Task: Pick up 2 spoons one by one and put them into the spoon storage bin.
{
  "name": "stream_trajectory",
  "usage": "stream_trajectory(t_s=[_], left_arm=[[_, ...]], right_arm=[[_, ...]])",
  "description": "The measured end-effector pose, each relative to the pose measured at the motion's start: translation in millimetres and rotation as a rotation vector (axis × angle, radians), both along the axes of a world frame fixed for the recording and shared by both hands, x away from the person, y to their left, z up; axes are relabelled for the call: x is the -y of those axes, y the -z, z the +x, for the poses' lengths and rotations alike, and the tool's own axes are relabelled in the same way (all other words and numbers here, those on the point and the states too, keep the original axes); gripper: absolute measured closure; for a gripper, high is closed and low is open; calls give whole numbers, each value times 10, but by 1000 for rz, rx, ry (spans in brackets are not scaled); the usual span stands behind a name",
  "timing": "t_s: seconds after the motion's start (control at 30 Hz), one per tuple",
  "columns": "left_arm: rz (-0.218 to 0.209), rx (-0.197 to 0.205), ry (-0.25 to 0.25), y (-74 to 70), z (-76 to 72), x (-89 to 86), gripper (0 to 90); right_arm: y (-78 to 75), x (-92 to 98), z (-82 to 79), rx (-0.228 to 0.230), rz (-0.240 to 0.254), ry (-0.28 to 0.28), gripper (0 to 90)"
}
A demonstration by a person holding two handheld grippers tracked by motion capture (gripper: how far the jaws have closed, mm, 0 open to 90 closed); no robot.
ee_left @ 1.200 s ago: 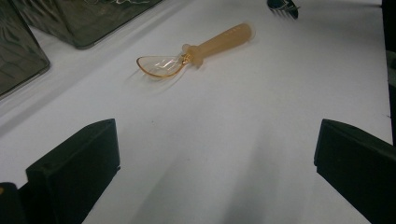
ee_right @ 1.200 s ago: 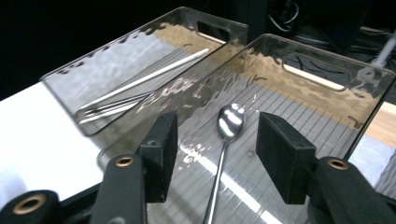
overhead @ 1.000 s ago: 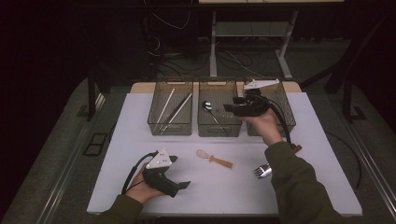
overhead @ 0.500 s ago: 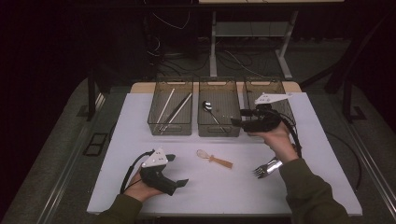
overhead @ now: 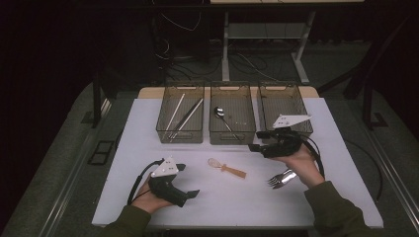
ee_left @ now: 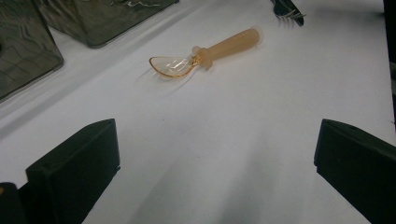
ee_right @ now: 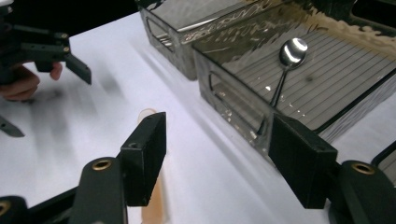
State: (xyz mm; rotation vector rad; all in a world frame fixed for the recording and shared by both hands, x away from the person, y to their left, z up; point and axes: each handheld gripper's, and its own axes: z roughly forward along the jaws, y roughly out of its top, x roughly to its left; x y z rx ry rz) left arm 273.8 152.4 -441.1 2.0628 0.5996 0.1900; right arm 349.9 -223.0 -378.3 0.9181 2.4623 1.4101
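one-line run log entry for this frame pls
right tongs: open, empty, above orange spoon | left tongs: open, resting on table | fork: loose on table

right gripper: jaws apart, nothing between; bare table under them
ahead of claw: middle bin wall close; blocks a level pass
below-left of claw: plastic spoon; fork beside the wrist
left gripper: open table ahead to the spoon

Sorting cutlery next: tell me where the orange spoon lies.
High view: the orange spoon lies mid-table, before the middle bin, left of the fork.
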Motion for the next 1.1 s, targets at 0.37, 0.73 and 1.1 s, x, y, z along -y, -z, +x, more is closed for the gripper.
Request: stream_trajectory(t_s=[0.37, 0.73, 1.1], left_arm=[[-1, 6, 21, -3, -10, 14, 0], [3, 1, 23, -1, -16, 24, 0], [6, -1, 24, 3, -16, 32, 0]], right_arm=[[154, -86, -239, -23, -67, -69, 374], [356, -253, -290, -54, -130, -114, 381], [520, -438, -257, -101, -217, -147, 467]])
